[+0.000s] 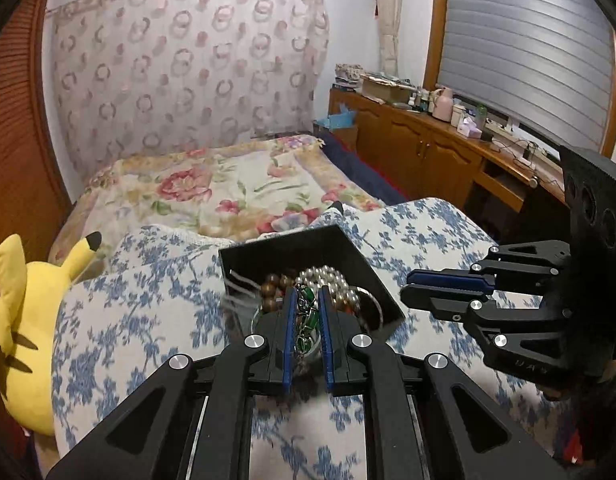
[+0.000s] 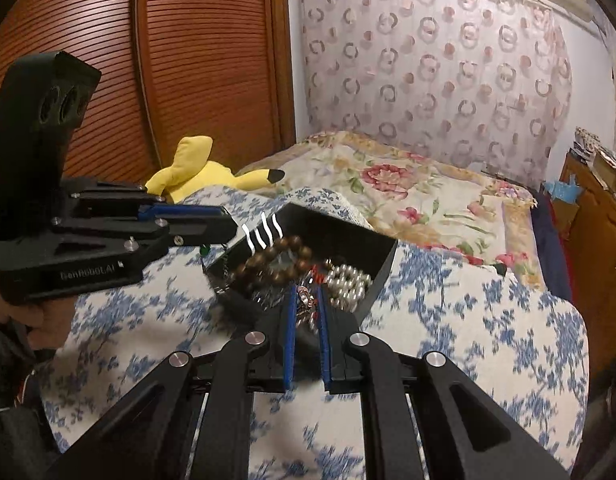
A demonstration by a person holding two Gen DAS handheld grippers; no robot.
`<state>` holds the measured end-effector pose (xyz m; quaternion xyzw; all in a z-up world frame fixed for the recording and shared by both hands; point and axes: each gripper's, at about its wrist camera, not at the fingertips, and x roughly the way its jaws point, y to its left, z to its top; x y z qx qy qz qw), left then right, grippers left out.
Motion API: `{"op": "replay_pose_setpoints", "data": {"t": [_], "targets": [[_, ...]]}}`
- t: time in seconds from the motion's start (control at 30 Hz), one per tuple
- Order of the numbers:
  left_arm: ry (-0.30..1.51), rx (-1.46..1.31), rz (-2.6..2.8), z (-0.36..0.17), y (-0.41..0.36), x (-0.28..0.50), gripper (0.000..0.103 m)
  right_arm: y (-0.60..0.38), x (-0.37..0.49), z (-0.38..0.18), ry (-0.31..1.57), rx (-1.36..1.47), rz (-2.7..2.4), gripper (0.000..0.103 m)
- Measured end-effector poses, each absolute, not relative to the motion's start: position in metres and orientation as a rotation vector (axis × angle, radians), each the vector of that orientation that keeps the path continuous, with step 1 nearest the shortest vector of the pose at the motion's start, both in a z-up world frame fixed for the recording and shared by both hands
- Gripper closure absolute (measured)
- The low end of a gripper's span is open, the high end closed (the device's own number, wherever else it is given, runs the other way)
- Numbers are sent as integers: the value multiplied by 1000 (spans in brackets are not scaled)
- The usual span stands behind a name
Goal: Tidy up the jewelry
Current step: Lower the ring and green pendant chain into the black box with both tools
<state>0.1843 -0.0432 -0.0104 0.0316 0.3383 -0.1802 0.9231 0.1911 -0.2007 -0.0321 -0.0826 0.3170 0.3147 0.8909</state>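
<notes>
A black open box [image 1: 350, 250] sits on a blue-flowered cushion and holds a pearl string [image 1: 328, 278], brown wooden beads [image 1: 274, 286] and other jewelry. My left gripper [image 1: 307, 300] is nearly shut on a green-beaded chain [image 1: 306, 322] over the box's near side. In the right wrist view the box [image 2: 382, 258] holds wooden beads [image 2: 284, 258] and pearls [image 2: 350, 282]. My right gripper [image 2: 307, 300] is closed narrowly around a small pinkish metal piece [image 2: 306, 300] at the box's near edge. It shows from the side in the left wrist view [image 1: 408, 286], fingers together.
The flowered cushion [image 1: 156, 320] lies on a bed with a floral blanket [image 1: 236, 184]. A yellow plush toy [image 1: 28, 320] lies left of the cushion. A wooden sideboard [image 1: 428, 148] with clutter stands at right. A wooden slatted door [image 2: 188, 60] is behind.
</notes>
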Motion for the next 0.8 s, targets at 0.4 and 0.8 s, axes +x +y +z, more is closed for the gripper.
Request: {"op": "replay_pose_setpoints", "data": {"t": [0.4, 0.8], "targets": [[705, 55, -363, -8, -48, 223, 93, -194, 231, -45, 698, -135, 670, 91], [708, 42, -300, -12, -38, 222, 66, -195, 233, -50, 698, -128, 652, 83]]}}
